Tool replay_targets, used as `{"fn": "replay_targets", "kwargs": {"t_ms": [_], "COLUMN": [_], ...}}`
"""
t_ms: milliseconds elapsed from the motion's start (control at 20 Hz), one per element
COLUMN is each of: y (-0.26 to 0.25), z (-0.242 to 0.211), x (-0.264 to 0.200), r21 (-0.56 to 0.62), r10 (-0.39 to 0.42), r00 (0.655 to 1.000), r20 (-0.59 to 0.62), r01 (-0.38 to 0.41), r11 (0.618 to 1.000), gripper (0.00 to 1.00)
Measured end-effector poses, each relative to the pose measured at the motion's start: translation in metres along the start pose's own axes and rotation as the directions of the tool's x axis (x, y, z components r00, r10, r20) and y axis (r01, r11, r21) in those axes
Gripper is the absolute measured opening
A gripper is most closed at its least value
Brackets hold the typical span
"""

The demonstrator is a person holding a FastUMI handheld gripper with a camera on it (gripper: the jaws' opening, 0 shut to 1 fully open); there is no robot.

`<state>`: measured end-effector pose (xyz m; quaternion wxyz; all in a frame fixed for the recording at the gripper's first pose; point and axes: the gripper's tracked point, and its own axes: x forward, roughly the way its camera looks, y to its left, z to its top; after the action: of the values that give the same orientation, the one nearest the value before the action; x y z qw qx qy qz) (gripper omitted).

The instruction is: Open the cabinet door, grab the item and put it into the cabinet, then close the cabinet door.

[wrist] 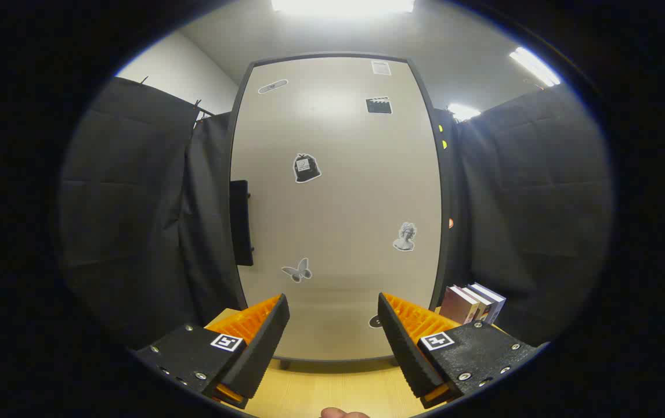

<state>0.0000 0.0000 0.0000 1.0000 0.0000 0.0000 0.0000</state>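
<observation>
Gripper view puts your tool (332,342) wide open and empty, just short of the shut cabinet door (338,220), handle (241,223) ahead-left, books (474,303) ahead-right on the worktop (332,389); opening, loading and closing all look undone.

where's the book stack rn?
Gripper view: small stack of books stands on the wooden table, right of the beige cabinet door, just beyond the open claw.
</observation>
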Motion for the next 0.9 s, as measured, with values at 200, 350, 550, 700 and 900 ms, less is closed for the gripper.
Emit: {"fn": "replay_targets", "kwargs": {"t_ms": [200,350,550,700,900], "y": [0.000,0.000,0.004,0.008,0.012], "z": [0.003,0.003,0.000,0.002,0.006], "x": [0.001,0.001,0.004,0.004,0.005], "r21": [-0.002,-0.004,0.009,0.008,-0.006], "r10": [0.011,0.020,0.019,0.022,0.024], "r00": [1.000,1.000,1.000,1.000,0.999], "r20": [0.009,0.013,0.006,0.013,0.024], "r01": [-0.011,-0.019,-0.019,-0.022,-0.024], "r11": [1.000,1.000,1.000,1.000,1.000], "gripper": [0.95,0.95,0.95,0.95,0.95]}}
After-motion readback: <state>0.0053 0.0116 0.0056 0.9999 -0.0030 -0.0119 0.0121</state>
